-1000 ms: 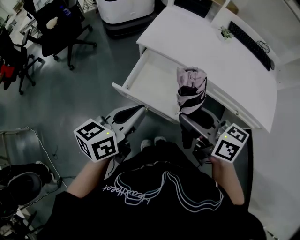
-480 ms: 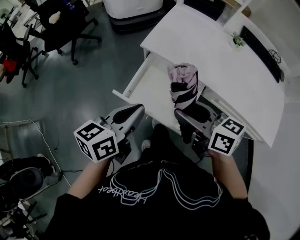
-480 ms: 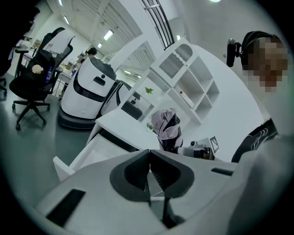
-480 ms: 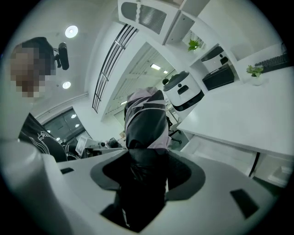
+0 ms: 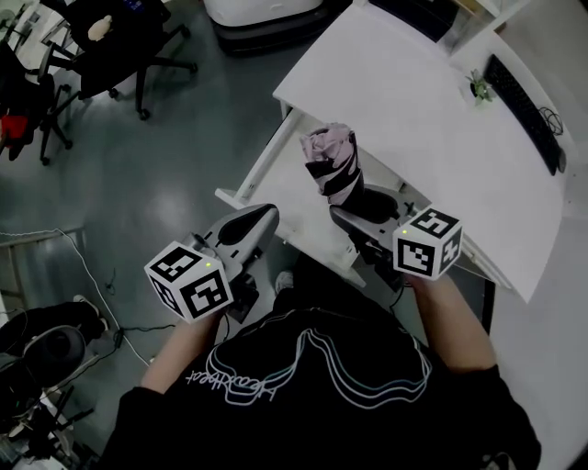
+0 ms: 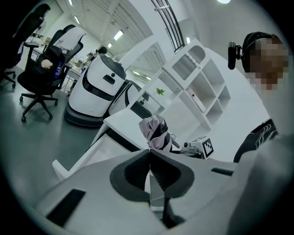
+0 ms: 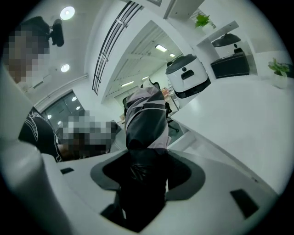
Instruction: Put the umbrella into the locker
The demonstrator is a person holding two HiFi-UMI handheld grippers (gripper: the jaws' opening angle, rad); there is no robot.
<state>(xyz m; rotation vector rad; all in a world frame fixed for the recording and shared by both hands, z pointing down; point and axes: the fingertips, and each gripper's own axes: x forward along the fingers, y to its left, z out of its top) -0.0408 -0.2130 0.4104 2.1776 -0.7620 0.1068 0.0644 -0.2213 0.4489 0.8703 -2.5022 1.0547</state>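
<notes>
The right gripper (image 5: 352, 216) is clamped on the lower end of the folded pink-and-black umbrella (image 5: 329, 163), its jaws held partway apart by the dark bundle between them. In the head view the umbrella juts toward 11 o'clock over the open drawer (image 5: 262, 161) of the white surface (image 5: 413, 119). The left gripper (image 5: 265, 216), at 9 o'clock of the right one, has its jaws pressed together with nothing between them.

umbrella (image 7: 146, 121) base hidden inside right tongs (image 7: 144, 158), white robot (image 5: 266, 14) cropped
</notes>
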